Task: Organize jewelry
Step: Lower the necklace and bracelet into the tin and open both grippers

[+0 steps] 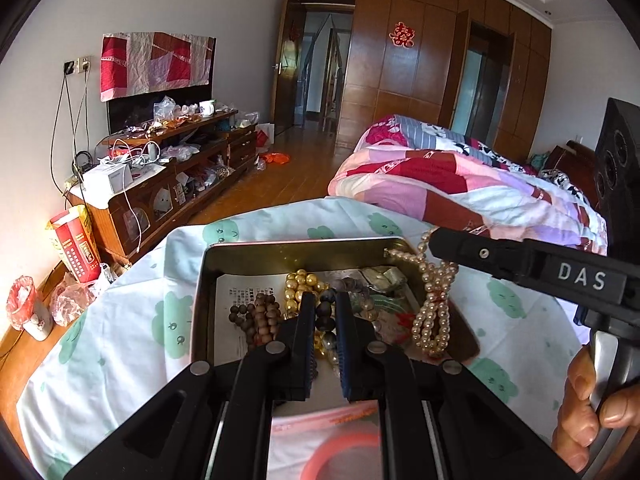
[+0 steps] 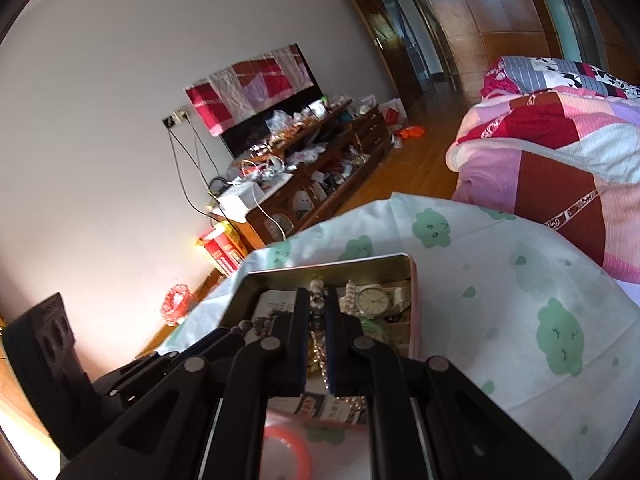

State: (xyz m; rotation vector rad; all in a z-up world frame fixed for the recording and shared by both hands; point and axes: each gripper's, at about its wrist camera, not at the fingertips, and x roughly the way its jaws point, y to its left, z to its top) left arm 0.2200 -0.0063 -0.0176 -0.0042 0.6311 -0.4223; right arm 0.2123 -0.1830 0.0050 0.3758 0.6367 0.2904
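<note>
Sorting underway inside the tin [image 1: 280, 245], which sits on the cloud-print cloth [image 1: 120, 320] over the worktop, bed [image 1: 460, 184] just behind. Left gripper [image 1: 325, 312] is down in the pile, fingers [image 1: 306, 320] narrowed around a strand of dark beads [image 1: 325, 322]; the grip looks closed on it, though actual contact is hard to confirm. Right gripper [image 2: 318, 312] has its fingers nearly shut on a pearl strand [image 1: 434, 312], which hangs from its tip down over the tin's right wall. Brown beads [image 1: 256, 318], gold beads [image 1: 298, 284] and a watch [image 2: 374, 300] lie loose in the tin. Judged step: drawing single strands out of the tangle. Next move likely calls for a slow, straight lift so neighbouring strands do not snag and follow. Tin walls hem both grippers in at the sides; the two tools work close together. Open cloth lies left and right of the tin for laying pieces down.
</note>
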